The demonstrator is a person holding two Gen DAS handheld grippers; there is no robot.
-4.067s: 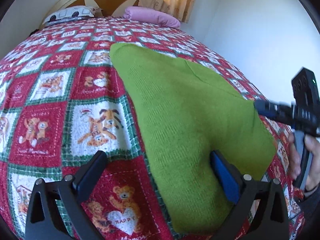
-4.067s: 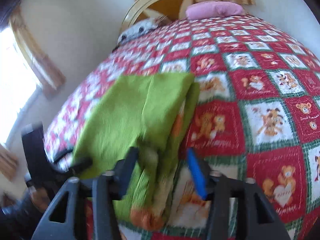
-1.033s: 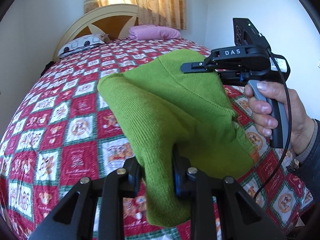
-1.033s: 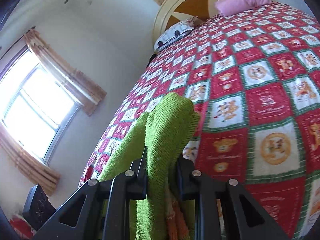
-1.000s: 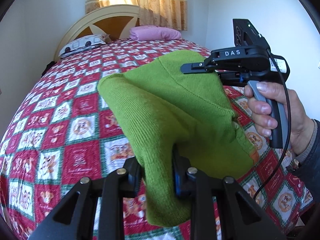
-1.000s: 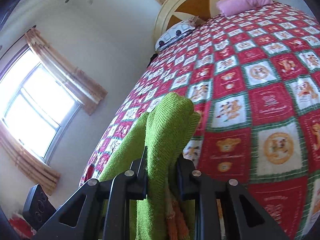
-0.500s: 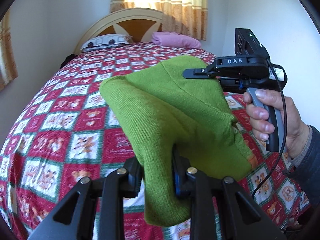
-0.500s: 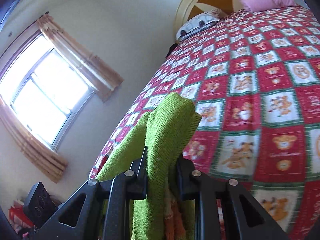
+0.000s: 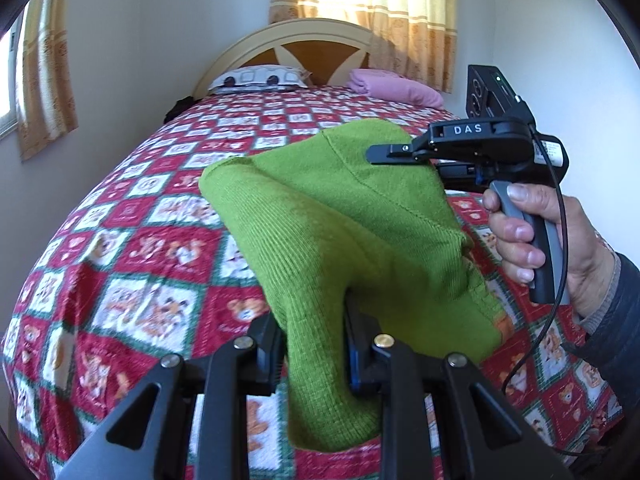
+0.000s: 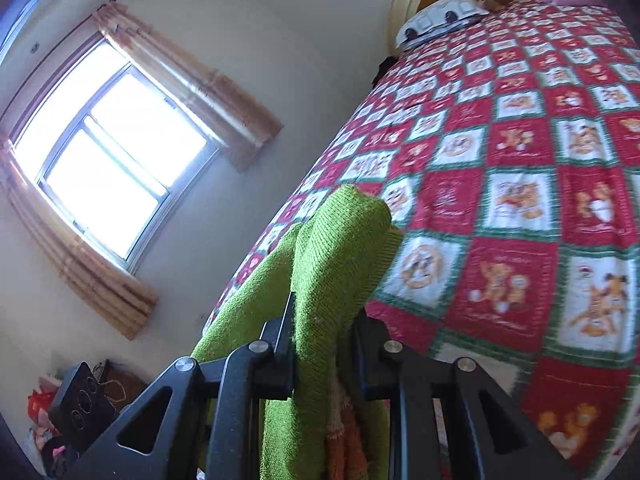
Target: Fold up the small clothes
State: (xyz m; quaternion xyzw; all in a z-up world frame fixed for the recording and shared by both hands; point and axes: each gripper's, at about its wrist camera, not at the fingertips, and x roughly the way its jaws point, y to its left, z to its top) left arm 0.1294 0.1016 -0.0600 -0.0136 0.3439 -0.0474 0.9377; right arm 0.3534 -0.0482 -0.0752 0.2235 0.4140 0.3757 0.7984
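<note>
Here both grippers pinch the green sweater.

Green knit garment hangs folded, lifted above the bed.

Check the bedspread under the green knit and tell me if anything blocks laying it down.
Nothing visible does. The green knit hangs over bare bedspread; the pillows lie far off at the headboard.

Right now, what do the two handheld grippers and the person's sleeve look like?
Both grippers are black, with triangular cut-outs and silver screws. The left gripper has a blue pad on one finger. The right gripper bears white "DAS" lettering, a grey handle, a black cable and a black box with a green light. The sleeve is dark over a grey cuff.
</note>
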